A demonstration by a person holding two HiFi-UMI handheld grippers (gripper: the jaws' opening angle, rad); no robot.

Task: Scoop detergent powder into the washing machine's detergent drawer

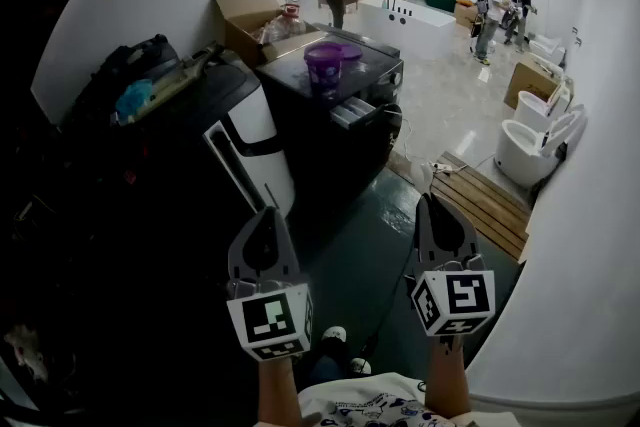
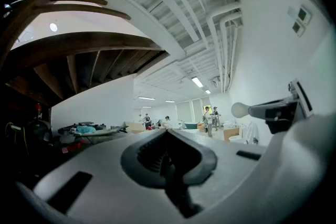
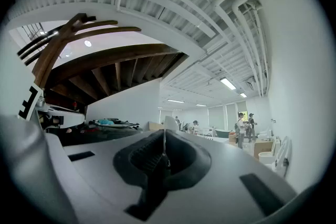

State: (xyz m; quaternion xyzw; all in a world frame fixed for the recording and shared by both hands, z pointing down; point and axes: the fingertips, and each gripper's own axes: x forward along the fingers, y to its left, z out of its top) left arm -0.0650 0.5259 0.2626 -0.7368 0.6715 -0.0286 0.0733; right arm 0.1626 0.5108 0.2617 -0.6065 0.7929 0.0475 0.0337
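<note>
A black washing machine [image 1: 325, 120] stands in the middle of the room, well ahead of both grippers. A purple tub [image 1: 323, 65] sits on its top. Its detergent drawer [image 1: 352, 112] is pulled out at the front right. My left gripper [image 1: 265, 220] and right gripper [image 1: 432, 210] are held low and side by side, far short of the machine, both shut and holding nothing. In the left gripper view, the left gripper [image 2: 167, 135] points level across the room with its jaws together. So does the right gripper [image 3: 164, 136] in its own view. I see no scoop.
A white-fronted appliance [image 1: 250, 135] stands left of the washing machine, with dark clutter piled on it. Behind is an open cardboard box [image 1: 245, 15]. A wooden pallet [image 1: 490, 200] and white toilets [image 1: 525, 150] line the right wall. Several people stand at the far end.
</note>
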